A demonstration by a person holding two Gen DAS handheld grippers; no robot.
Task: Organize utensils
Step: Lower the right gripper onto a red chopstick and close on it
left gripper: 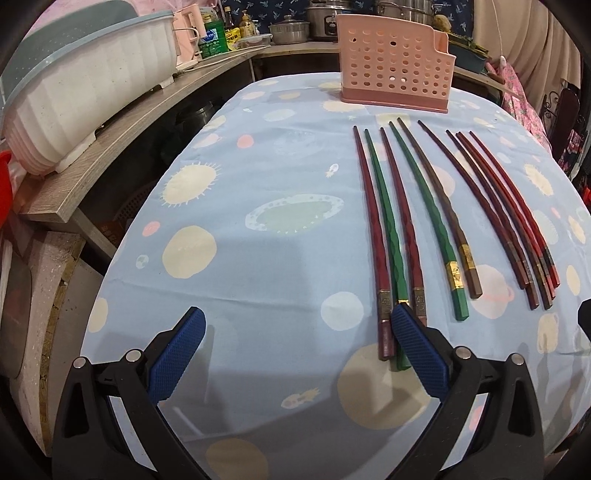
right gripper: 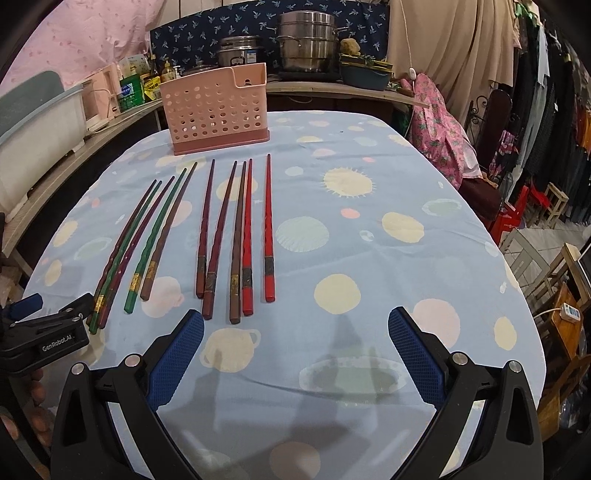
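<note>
Lacquered chopsticks [right gripper: 207, 240] lie in a row on the tablecloth [right gripper: 369, 258], w/ the pink holder [right gripper: 218, 110] beyond. Left gripper [left gripper: 295, 354] and right gripper [right gripper: 295, 354] both gape, empty. Light, stiff, prob. slippery (thin too), so pinch near the thick banded ends.

We are in a lived-in home kitchen. Steel pots [right gripper: 308, 46] and sauce bottles [left gripper: 236, 27] crowd the wooden counter [left gripper: 122, 125], and clothes [right gripper: 554, 110] hang beside our cloth-covered table [right gripper: 369, 258].
</note>
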